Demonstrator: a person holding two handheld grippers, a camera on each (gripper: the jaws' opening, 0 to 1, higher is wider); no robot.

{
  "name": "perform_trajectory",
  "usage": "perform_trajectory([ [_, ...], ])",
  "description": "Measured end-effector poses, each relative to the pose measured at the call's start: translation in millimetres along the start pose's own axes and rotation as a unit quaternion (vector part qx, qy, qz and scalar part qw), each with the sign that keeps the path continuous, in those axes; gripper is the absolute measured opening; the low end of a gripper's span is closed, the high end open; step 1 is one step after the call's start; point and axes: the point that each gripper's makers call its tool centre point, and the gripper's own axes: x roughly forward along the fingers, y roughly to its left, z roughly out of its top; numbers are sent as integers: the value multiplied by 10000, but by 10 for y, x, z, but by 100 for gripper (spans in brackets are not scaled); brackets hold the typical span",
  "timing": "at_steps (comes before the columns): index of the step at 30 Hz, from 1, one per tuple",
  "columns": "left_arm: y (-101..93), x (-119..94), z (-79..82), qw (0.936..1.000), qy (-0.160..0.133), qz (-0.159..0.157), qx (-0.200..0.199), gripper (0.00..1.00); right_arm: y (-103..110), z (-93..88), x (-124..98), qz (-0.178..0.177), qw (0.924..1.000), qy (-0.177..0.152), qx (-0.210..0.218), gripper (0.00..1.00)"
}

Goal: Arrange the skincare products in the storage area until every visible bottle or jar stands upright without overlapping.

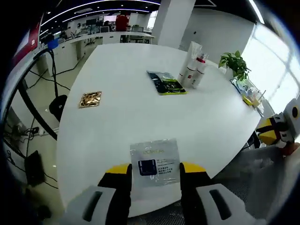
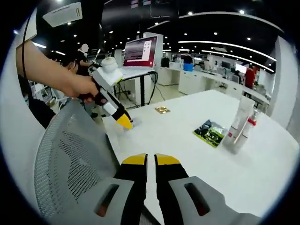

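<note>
White skincare tubes and bottles (image 1: 192,70) stand upright, clustered at the far table edge; a dark-green sachet (image 1: 165,82) lies flat beside them.

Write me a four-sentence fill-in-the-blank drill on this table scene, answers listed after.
1. The clear sachet lies between the jaws of the ____ gripper.
2. The right gripper has its jaws nearly ____.
3. The tubes stand beside a dark green ____ lying flat.
4. The small gold packet lies on the ____ table.

Answers: left; shut; packet; white
</note>
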Motion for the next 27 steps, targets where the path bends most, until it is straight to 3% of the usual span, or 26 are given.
perform_trajectory([
  [9, -708, -11, 109, 9944, -552, -890, -155, 42, 96, 65, 32, 414, 9962, -149, 753, 15],
  [14, -904, -46, 156, 9903, -781, -1137, -143, 42, 55, 136, 12, 471, 9904, -357, 1247, 18],
  [18, -1041, -78, 176, 9861, -983, -1342, 7, 42, 20, 179, -3, 558, 9813, -476, 1779, 18],
  [22, -1224, -120, 199, 9794, -1161, -1635, 232, 42, -26, 195, -13, 586, 9756, -545, 2044, 16],
  [27, -1359, -107, 159, 9764, -1171, -1752, 464, 42, -38, 199, -11, 642, 9701, -566, 2270, 14],
])
